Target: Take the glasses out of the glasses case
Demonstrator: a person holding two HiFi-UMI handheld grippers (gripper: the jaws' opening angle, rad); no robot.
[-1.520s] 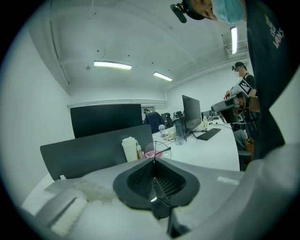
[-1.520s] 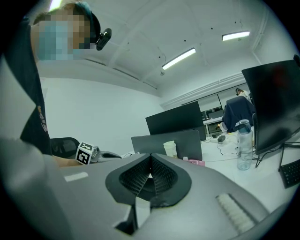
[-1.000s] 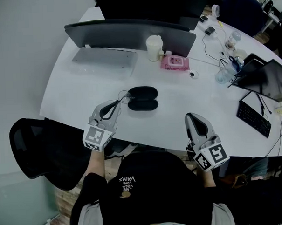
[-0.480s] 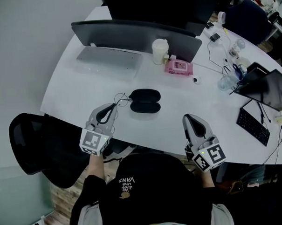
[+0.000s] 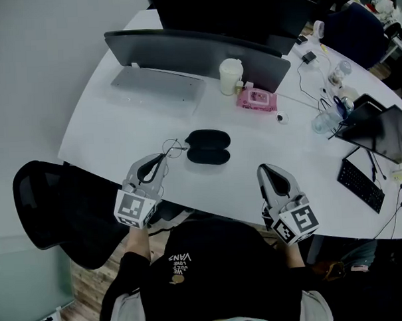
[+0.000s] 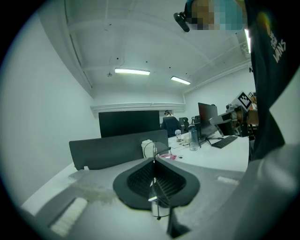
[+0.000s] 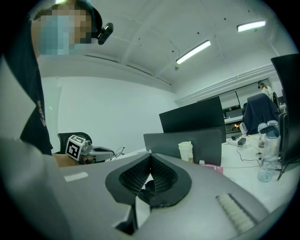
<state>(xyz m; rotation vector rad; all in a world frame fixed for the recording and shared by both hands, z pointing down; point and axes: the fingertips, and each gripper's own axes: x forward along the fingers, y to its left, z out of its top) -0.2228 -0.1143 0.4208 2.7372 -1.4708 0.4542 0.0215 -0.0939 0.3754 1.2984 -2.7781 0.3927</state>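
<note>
The black glasses case (image 5: 208, 147) lies open in the middle of the white table (image 5: 107, 134). Thin wire-framed glasses (image 5: 174, 149) sit just left of the case, off its left end, and my left gripper (image 5: 165, 156) is shut on them. In the left gripper view the jaws (image 6: 154, 161) are closed, with the wire rim (image 6: 145, 149) sticking out past their tips. My right gripper (image 5: 263, 168) hovers at the table's front edge, right of the case. Its jaws are shut with nothing in them (image 7: 150, 154).
A dark monitor back (image 5: 193, 50) and a silver keyboard (image 5: 159, 85) stand behind the case, with a white cup (image 5: 230, 75) and a pink pack (image 5: 256, 98). A bottle (image 5: 322, 120), a tablet (image 5: 380, 125) and a black keyboard (image 5: 361, 174) lie right. A black chair (image 5: 50, 213) is left.
My left gripper has drawn the glasses a little away from the case, toward the table's front edge. My right gripper has shifted slightly and stays shut.
</note>
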